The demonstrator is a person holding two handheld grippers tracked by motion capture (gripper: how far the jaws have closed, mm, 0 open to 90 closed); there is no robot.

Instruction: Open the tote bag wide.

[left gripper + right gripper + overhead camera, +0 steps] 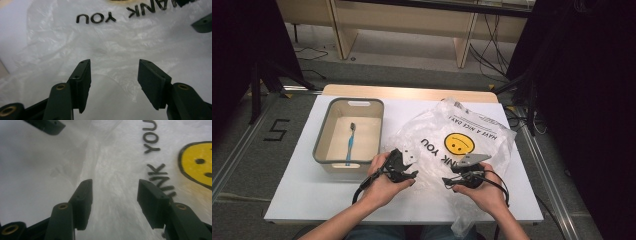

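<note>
A crumpled clear plastic bag (447, 132) with a yellow smiley face (459, 143) and black "THANK YOU" lettering lies on the white table (302, 185), right of centre. My left gripper (412, 174) is open at the bag's near left edge. My right gripper (447, 182) is open at its near middle, and the two grippers point toward each other. In the left gripper view my left gripper (114, 72) hovers open over the bag (112, 42), nothing between its jaws. In the right gripper view my right gripper (114, 192) is open over the bag (117, 157), beside the smiley face (197, 165).
A beige bin with a grey rim (323, 130) stands at the left of the table, holding a blue toothbrush (349, 142). Wooden furniture legs (344, 35) and cables (484, 55) lie on the floor beyond. A "5" (277, 130) is marked on the floor at left.
</note>
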